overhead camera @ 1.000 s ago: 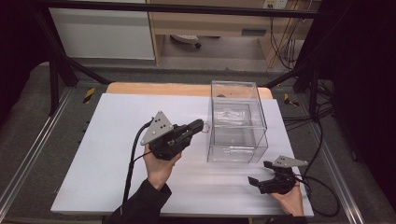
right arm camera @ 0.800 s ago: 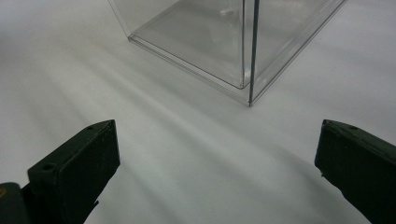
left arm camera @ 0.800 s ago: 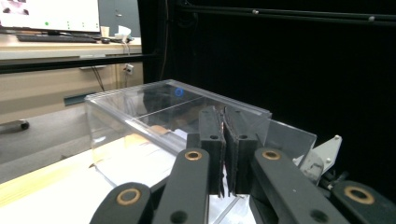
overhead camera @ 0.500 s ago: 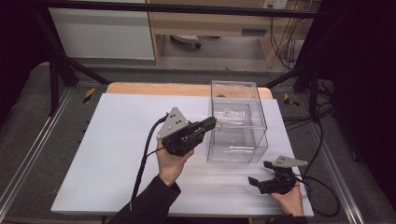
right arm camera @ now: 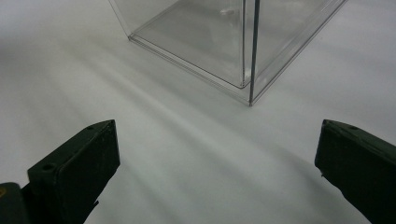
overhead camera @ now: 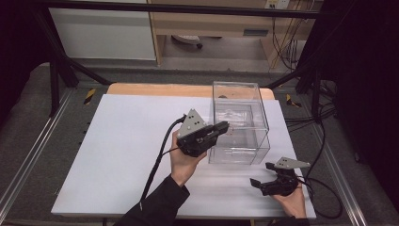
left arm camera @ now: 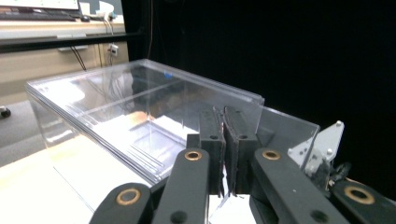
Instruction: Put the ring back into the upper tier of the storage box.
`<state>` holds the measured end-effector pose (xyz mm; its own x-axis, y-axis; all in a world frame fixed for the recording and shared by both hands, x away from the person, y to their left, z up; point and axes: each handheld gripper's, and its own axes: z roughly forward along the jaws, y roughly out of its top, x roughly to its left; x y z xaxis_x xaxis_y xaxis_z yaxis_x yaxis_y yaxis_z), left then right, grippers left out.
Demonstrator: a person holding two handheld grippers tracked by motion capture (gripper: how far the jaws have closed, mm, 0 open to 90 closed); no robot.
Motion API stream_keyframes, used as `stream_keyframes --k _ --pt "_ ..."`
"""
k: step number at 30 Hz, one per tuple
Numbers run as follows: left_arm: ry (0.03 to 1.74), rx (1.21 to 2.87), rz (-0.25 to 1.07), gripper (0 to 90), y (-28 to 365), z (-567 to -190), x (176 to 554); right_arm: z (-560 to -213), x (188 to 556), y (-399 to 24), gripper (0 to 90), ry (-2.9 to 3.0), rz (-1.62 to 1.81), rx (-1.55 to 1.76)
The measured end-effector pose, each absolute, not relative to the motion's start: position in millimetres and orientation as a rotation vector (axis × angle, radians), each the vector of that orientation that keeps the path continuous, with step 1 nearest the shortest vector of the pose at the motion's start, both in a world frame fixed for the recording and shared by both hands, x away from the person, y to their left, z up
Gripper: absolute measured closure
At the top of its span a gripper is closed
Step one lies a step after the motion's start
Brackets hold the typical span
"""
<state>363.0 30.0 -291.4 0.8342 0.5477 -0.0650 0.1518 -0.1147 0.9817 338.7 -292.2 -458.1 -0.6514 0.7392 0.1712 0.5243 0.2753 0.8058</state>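
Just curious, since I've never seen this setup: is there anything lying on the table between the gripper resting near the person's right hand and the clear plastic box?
Nothing: in the right gripper view only bare white table runs from the open right gripper to the clear plastic box.

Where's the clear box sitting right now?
In the high view the clear box stands on the white table sheet, right of centre toward the far edge. The left gripper is at its left wall; the right gripper rests nearer, apart.
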Motion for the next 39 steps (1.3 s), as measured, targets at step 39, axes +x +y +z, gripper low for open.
stream_keyframes --k 39 --pt "0.589 1.788 0.419 52.4 81 -287 360 -458 339 -292 0.3 2.308 1.311 1.17"
